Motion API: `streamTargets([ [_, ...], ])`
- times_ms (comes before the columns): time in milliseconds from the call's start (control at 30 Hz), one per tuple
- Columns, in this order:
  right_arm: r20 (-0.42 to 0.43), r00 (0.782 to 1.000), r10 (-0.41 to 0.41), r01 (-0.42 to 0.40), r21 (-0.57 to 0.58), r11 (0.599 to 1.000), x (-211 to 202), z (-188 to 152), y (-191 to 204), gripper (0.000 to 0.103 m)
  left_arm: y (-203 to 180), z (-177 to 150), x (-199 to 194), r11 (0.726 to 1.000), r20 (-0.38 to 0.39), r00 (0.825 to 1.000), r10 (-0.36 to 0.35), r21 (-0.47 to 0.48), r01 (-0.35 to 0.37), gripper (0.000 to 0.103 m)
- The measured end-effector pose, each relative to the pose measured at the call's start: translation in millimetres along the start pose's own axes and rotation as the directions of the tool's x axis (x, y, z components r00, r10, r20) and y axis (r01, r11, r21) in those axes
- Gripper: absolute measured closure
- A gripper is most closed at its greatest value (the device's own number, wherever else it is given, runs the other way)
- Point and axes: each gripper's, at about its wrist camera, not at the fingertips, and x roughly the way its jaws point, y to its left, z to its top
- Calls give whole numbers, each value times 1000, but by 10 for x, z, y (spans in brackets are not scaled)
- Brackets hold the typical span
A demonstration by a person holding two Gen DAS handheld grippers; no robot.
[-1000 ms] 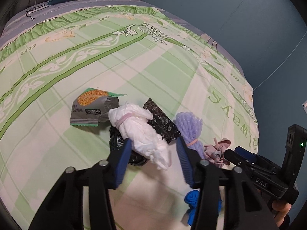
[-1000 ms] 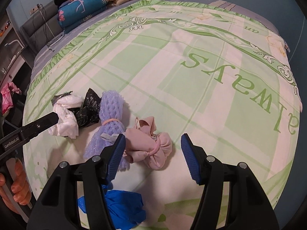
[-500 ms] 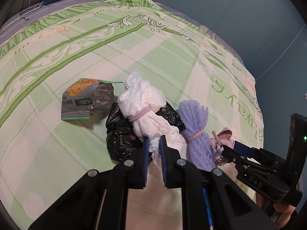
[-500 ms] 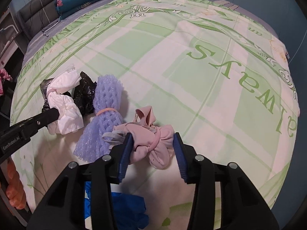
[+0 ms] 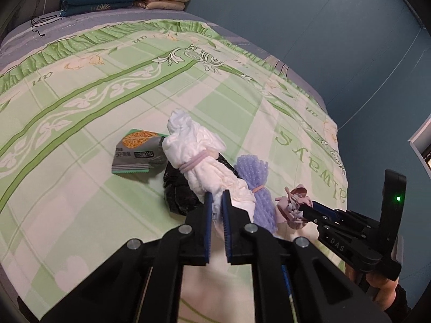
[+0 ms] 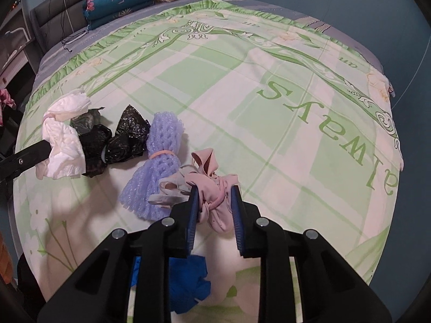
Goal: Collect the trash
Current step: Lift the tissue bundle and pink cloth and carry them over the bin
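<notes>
Between the left gripper's (image 5: 216, 206) blue pads, clamped tight: near end of white crumpled tissue bundle (image 5: 199, 158) tied with a pink band, tilted above black plastic bag (image 5: 177, 191). Right gripper (image 6: 214, 202) closing, pads pressing pink knotted cloth wad (image 6: 215, 188). Beside it on green-patterned bedsheet (image 6: 229, 86): purple foam-net bundle (image 6: 159, 156); blue rag (image 6: 186, 280) nearer.

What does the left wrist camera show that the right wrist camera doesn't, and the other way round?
Left wrist only: the snack wrapper. Right wrist only: the blue glove near the bed's edge. Both: the white bundle pinched in the left gripper, the pink bundle with the right gripper closing on it, the purple foam net and black bag.
</notes>
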Motion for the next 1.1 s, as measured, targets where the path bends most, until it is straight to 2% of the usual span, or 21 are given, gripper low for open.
streamTargets([
  [333, 58, 998, 26, -29, 60, 998, -574, -171, -61, 81, -2, -144, -441, 999, 37, 999, -32, 28, 31, 96],
  [500, 99, 995, 32, -42, 95, 995, -1003, -369, -83, 81, -63, -268, -678, 997, 58, 997, -51, 69, 47, 96],
  [733, 144, 986, 82, -103, 145, 984, -1538, -653, -127, 81, -188, -526, -989, 992, 78, 994, -75, 110, 66, 96],
  [1100, 209, 973, 101, -141, 186, 972, -2117, -1171, -306, 81, -545, -884, -1389, 978, 106, 985, -137, 172, 118, 96],
])
